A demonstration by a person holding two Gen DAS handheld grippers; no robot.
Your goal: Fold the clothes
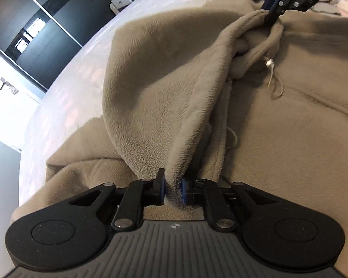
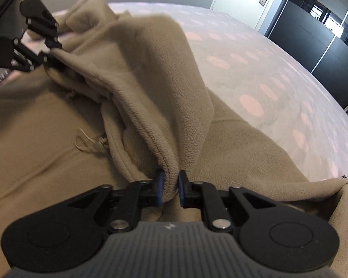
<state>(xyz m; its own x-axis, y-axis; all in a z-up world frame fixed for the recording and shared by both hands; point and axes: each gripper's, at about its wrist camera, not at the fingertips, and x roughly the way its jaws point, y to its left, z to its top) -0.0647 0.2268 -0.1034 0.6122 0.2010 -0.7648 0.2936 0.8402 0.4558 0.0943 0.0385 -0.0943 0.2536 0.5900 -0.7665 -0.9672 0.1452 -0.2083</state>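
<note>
The left gripper (image 1: pixel 173 188) pinches a raised fold of the beige fleece garment (image 1: pixel 290 139), which lies spread over the bedspread (image 2: pixel 255 81) (pale, pink-dotted). Further right, the right gripper (image 2: pixel 169 191) clamps the same lifted fold at its hem.

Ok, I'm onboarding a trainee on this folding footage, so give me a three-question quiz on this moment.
1. True or false: the left gripper and the right gripper are both clamped on the same tan fleece garment.
2. Multiple choice: what does the fleece lie on? A) a wooden floor B) a pale bedspread with pink dots C) a glass table
3. Fill in: the flap held between the grippers is ____ above the rest of the garment.

Key: 1 true; 2 B; 3 lifted
</note>
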